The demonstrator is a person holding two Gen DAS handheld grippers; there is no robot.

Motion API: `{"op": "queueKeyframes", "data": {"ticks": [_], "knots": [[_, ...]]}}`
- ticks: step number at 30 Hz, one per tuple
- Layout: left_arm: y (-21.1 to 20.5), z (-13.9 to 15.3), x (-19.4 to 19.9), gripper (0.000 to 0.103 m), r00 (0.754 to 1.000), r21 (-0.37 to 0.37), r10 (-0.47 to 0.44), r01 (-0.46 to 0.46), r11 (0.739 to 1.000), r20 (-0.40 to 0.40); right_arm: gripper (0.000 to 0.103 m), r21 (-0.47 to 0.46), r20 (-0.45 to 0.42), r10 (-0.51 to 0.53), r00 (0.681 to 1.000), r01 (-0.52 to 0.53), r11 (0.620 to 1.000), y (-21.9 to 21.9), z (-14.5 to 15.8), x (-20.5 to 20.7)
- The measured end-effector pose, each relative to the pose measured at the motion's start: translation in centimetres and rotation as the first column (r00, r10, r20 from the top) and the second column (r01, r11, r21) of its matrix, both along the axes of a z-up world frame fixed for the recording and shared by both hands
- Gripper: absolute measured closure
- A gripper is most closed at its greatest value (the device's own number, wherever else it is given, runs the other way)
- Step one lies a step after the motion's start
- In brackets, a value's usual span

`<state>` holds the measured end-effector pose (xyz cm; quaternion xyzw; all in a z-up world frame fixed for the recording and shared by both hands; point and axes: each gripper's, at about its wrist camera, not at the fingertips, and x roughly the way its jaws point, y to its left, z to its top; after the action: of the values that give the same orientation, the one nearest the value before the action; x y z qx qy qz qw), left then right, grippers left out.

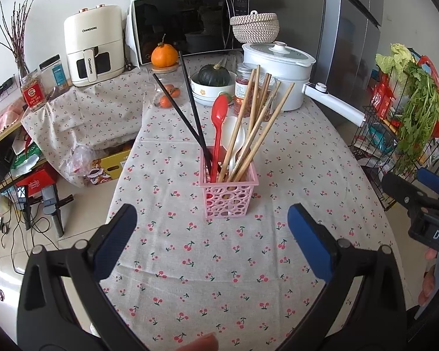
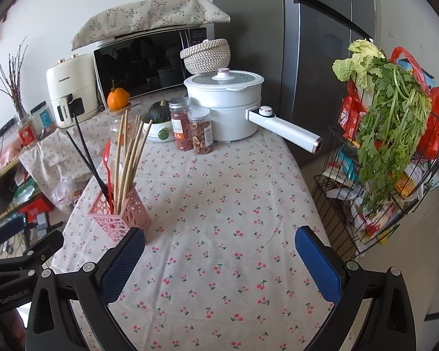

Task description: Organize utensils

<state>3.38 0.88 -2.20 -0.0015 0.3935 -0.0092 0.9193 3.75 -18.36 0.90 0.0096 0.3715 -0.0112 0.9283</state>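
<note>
A pink perforated holder [image 1: 229, 191] stands on the cherry-print tablecloth [image 1: 219, 263]. In it stand several wooden chopsticks [image 1: 257, 122], two black chopsticks [image 1: 190, 108], a red spoon [image 1: 218, 122] and a white spoon [image 1: 234, 137]. My left gripper [image 1: 212, 219] is open and empty, just in front of the holder. The holder also shows in the right wrist view [image 2: 120, 216], at the left. My right gripper [image 2: 219, 241] is open and empty over the cloth, to the right of the holder. It also shows at the right edge of the left wrist view [image 1: 415, 193].
At the back of the table stand a white electric pot [image 2: 228, 108] with a long handle, two jars [image 2: 193, 128], a bowl with a green squash [image 1: 213, 82], a microwave [image 1: 187, 23] and an air fryer [image 1: 93, 44]. A wire rack with greens [image 2: 389, 134] stands right of the table.
</note>
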Motion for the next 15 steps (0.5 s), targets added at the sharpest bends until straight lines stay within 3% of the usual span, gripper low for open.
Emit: {"op": "queueKeyframes", "data": {"ticks": [15], "knots": [[-0.34,-0.27,0.08,0.001,1.0,0.015,0.006,-0.006,1.0,-0.001,0.0,-0.009,0.005,0.002,1.0,-0.002,1.0,0.08,0.22,-0.17]]}}
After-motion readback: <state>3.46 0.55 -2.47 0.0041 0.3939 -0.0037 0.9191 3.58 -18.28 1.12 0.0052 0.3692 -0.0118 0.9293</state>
